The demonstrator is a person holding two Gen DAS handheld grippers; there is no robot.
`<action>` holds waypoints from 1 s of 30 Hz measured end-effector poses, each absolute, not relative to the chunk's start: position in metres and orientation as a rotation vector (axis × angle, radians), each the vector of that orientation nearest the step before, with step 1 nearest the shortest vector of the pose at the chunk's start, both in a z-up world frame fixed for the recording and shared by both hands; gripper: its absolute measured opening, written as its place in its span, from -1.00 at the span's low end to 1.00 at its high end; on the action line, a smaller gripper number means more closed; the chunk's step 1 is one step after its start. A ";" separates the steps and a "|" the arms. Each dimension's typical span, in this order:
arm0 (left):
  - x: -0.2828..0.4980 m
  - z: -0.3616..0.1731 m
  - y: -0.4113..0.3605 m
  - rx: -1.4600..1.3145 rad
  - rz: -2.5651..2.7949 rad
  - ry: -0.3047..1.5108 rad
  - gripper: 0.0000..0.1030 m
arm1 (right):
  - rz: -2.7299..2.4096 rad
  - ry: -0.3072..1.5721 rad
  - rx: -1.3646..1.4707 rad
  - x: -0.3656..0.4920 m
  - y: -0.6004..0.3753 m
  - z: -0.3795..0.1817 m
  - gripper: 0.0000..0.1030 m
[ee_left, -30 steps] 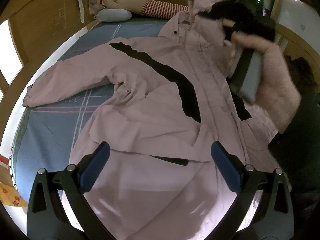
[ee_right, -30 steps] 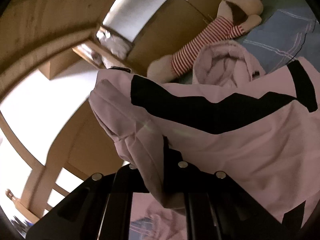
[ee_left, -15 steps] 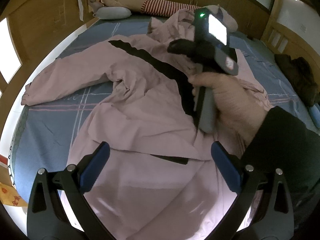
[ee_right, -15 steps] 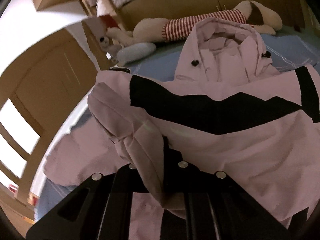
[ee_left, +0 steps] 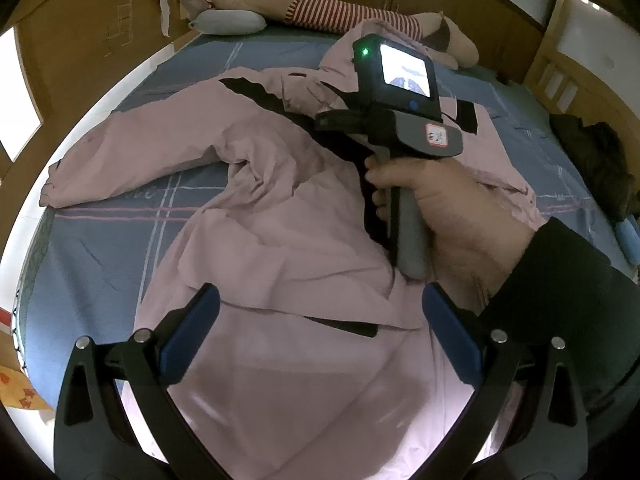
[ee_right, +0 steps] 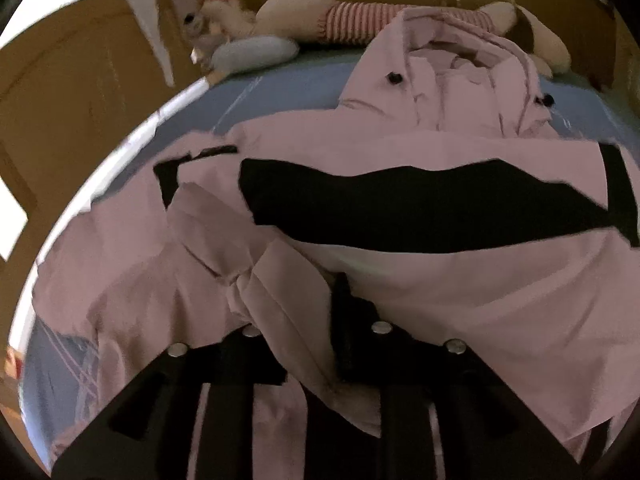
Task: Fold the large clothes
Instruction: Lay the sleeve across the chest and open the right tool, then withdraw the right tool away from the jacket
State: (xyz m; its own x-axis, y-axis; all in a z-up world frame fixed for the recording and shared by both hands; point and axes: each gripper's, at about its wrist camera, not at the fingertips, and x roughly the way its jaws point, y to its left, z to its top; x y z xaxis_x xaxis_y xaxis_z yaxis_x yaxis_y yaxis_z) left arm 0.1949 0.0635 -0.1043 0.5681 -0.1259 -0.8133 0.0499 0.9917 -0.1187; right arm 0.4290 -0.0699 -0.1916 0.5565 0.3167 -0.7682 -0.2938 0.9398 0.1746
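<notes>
Left gripper (ee_left: 320, 336): we saw its jaws wide, empty, above the jacket's hem.
Right gripper (ee_right: 296, 312): its jaws were opening, with a pink fold between them.
Jacket (ee_left: 280, 240): it lay spread on the blue bed (ee_left: 92, 248).
Plush toy (ee_left: 328, 12): we saw it beyond the hood.

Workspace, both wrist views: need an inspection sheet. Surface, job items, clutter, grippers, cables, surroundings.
Surface: bed with blue plaid sheet, mostly covered by the garment.
Job's things: pink jacket with black stripes, spread out, wrinkled; left sleeve out flat, right side folded across the chest, hood toward the headboard.
Clutter: striped plush toy, grey pillow, dark clothing at the bed's right edge.
Grippers: left gripper open above the hem, holding nothing; right gripper opening, jacket fabric between its fingers.
Cables: nothing seen.
Surroundings: wooden walls, windows.
</notes>
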 end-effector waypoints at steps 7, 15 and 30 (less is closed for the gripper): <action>0.195 -0.099 0.075 -0.097 -0.062 0.943 0.96 | 0.359 0.826 0.036 0.410 -0.077 -0.147 0.97; 0.196 -0.087 0.089 -0.132 -0.045 0.918 0.96 | 0.282 0.651 0.394 0.348 -0.156 -0.024 0.97; 0.196 -0.077 0.119 -0.150 0.006 0.915 0.96 | 0.728 0.695 0.866 0.060 -0.278 0.103 0.97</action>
